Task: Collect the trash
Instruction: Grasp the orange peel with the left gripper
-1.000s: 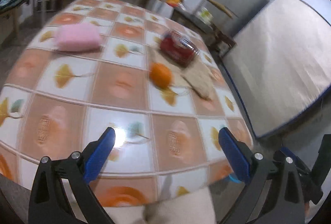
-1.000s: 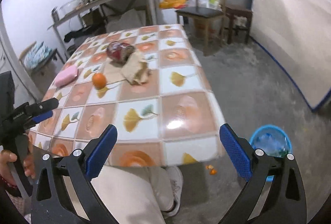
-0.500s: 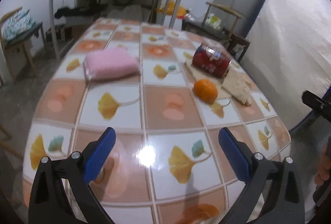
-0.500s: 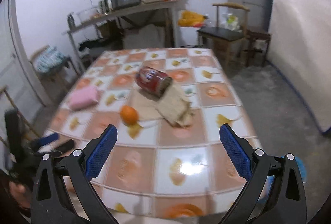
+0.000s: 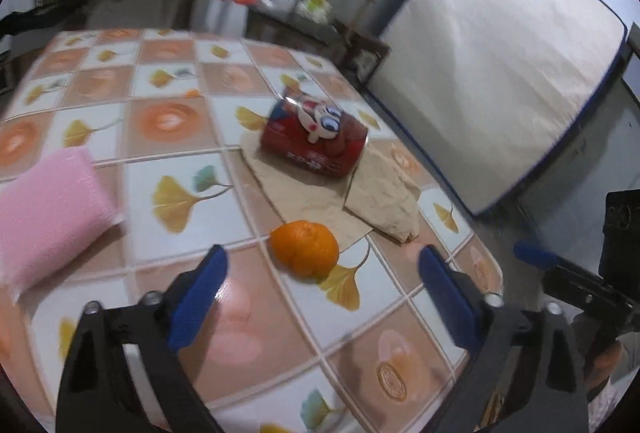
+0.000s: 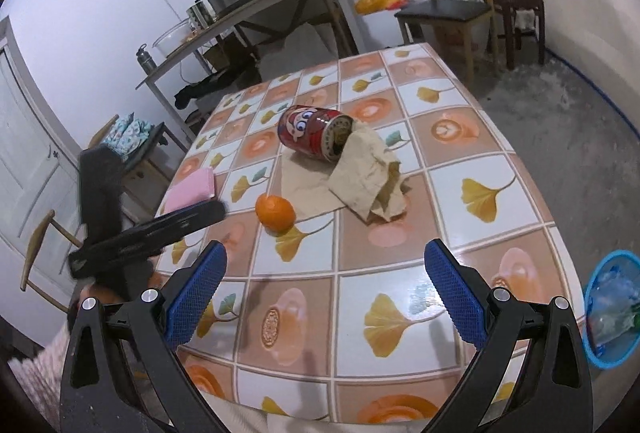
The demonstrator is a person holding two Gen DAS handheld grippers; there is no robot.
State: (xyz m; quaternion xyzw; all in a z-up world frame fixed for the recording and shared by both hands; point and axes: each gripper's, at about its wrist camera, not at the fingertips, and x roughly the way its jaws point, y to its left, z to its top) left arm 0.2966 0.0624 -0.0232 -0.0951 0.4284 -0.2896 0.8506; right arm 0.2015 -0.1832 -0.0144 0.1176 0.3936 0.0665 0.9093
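left gripper (image 5: 322,273) open, just closing, over orange (image 5: 304,249).

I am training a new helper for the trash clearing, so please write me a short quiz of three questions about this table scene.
1. True or false: the red can stands upright on the table.
2. Which thing lies nearest the left tongs?
A. pink sponge
B. tangerine
C. crumpled brown paper
3. Fill in: the blue bin stands on the ____, beside the table.

Key
1. False: it lies on its side, on the flat brown paper.
2. B
3. floor. The right tongs are open and empty.
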